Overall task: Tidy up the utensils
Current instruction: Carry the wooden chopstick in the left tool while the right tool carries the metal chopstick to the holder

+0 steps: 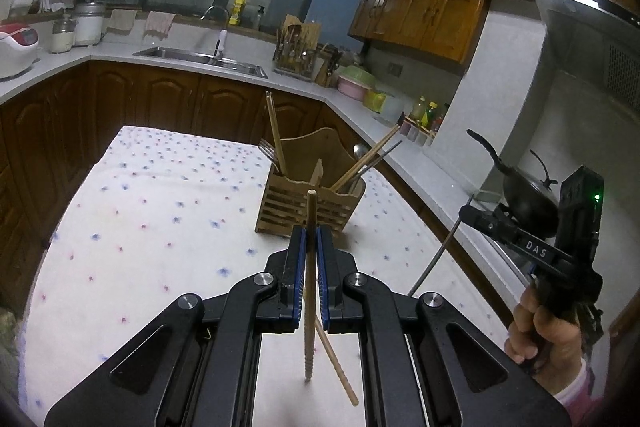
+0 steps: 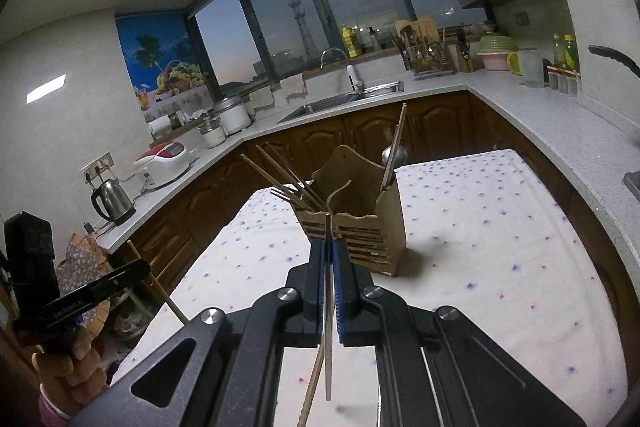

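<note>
A wooden utensil holder [image 1: 312,199] [image 2: 360,231] stands on the table's white flowered cloth [image 1: 160,227], just beyond both grippers. It holds a fork [image 1: 266,149], wooden chopsticks and a spoon [image 2: 394,155]. My left gripper [image 1: 311,231] is shut on a wooden chopstick [image 1: 309,291] that stands upright. A second wooden chopstick [image 1: 336,363] slants below the jaws. My right gripper [image 2: 330,243] is shut on a thin metal utensil [image 2: 328,347]. A wooden stick [image 2: 310,391] shows under it; whether it is held I cannot tell. Each gripper appears at the edge of the other's view, held by a hand.
A grey L-shaped counter [image 2: 560,131] with brown cabinets wraps around the table. On it are a sink [image 1: 200,59], a kettle [image 2: 112,201], a rice cooker [image 2: 164,163], a knife rack, bottles and bowls. A black wok [image 1: 528,199] sits at the right.
</note>
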Demonstrator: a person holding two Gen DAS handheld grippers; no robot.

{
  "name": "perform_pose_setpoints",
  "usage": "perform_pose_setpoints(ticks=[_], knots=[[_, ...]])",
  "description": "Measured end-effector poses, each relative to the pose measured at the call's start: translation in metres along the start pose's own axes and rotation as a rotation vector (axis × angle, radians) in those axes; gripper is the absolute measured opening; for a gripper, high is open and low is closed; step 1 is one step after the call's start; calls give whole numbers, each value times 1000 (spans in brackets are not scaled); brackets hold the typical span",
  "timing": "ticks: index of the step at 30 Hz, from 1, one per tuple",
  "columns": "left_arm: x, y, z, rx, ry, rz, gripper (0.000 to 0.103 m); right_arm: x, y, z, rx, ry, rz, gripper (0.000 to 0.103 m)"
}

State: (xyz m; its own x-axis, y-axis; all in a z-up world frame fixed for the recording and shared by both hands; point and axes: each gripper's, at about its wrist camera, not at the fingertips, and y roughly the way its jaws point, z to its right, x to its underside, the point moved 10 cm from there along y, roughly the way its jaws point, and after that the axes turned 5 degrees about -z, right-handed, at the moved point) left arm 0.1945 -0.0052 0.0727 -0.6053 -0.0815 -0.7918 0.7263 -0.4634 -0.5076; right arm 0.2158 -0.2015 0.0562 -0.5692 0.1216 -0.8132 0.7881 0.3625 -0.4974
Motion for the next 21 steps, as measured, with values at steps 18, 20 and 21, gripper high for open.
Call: perform_pose_setpoints(ticks=[18, 20, 21], knots=[[-57, -4, 8, 4, 34, 93, 5, -37, 4, 5, 15, -8, 54, 4], [-73, -6, 11, 2, 48, 121, 5, -48, 6, 7, 17, -7, 69, 4], [-82, -7, 13, 2, 56, 136, 5, -54, 7, 7, 18, -6, 78, 4]])
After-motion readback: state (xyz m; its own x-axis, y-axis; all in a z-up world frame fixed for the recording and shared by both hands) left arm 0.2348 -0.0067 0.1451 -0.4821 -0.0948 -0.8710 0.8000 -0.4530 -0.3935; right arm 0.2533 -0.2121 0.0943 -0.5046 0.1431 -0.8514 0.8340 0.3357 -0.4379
